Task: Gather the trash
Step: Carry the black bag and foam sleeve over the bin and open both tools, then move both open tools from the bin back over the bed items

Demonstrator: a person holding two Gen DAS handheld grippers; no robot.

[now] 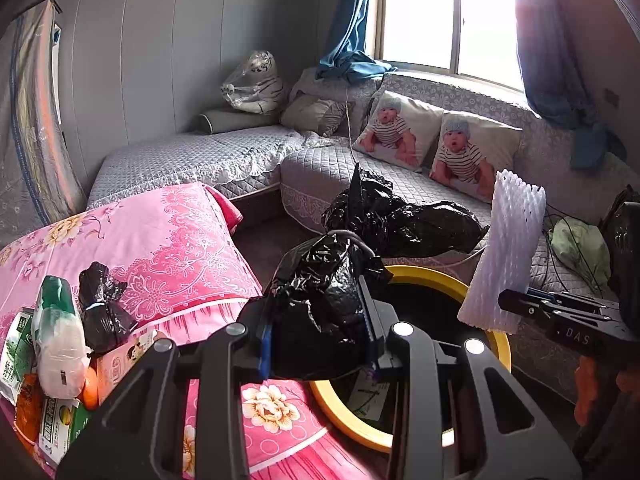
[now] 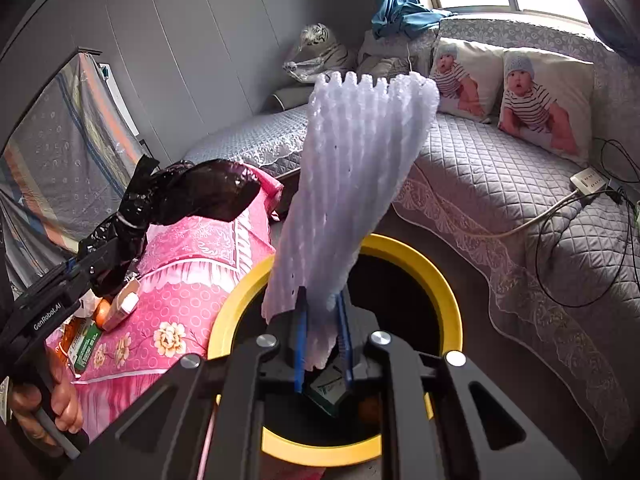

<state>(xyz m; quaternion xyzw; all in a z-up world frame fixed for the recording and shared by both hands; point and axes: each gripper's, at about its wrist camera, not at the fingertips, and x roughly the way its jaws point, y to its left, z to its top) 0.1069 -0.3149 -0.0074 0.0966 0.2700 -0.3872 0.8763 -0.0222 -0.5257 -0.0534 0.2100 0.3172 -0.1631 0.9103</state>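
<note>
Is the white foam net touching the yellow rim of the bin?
Apart. The right wrist view shows the foam net, pinched in the right gripper, held above the bin's yellow rim.

A home living room: grey quilted corner sofa (image 1: pixel 224 156) at frame centre, baby-print cushions (image 1: pixel 400 132) beneath the window (image 1: pixel 452 16) upper right, blue curtains (image 1: pixel 352 12).

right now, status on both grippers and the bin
Left gripper shut on black bag. Right gripper shut on white foam net. Both over yellow-rimmed bin; nothing blocking its mouth.
</note>
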